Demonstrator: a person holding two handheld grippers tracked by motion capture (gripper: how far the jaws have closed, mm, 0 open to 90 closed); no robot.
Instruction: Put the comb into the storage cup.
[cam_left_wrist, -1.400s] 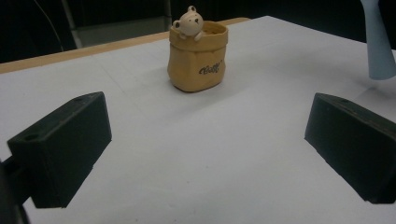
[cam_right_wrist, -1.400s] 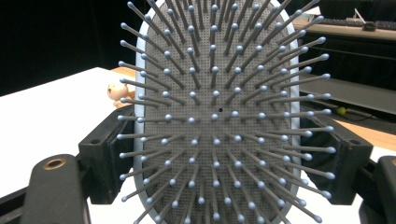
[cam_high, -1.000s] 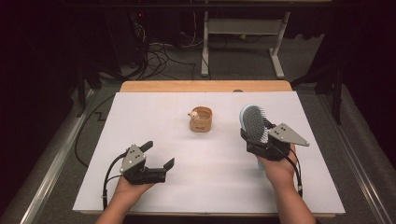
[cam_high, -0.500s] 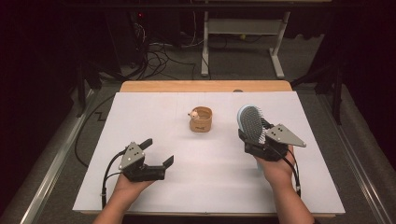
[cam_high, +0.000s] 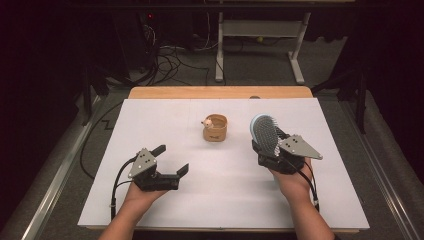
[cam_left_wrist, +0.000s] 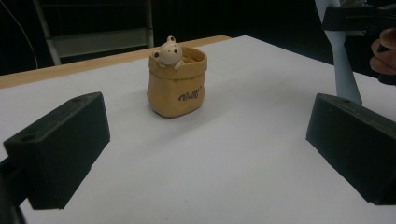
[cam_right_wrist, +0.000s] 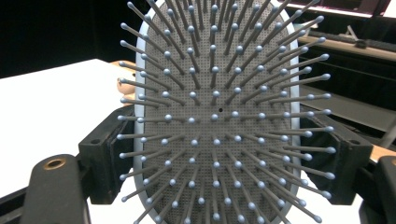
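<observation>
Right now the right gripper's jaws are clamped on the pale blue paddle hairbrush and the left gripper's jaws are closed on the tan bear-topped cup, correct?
Not quite. The right gripper does clamp the pale blue paddle hairbrush, but the left gripper stands open, apart from the tan bear-topped cup, as the left gripper view shows.

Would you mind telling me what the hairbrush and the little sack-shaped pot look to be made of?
The hairbrush looks like plastic: a smooth pale blue rim, a grey dotted cushion that is probably rubber, and thin ball-tipped pins. The pot looks like glazed ceramic or resin: moulded folds, a soft sheen, and a small bear figure at its rim.
</observation>
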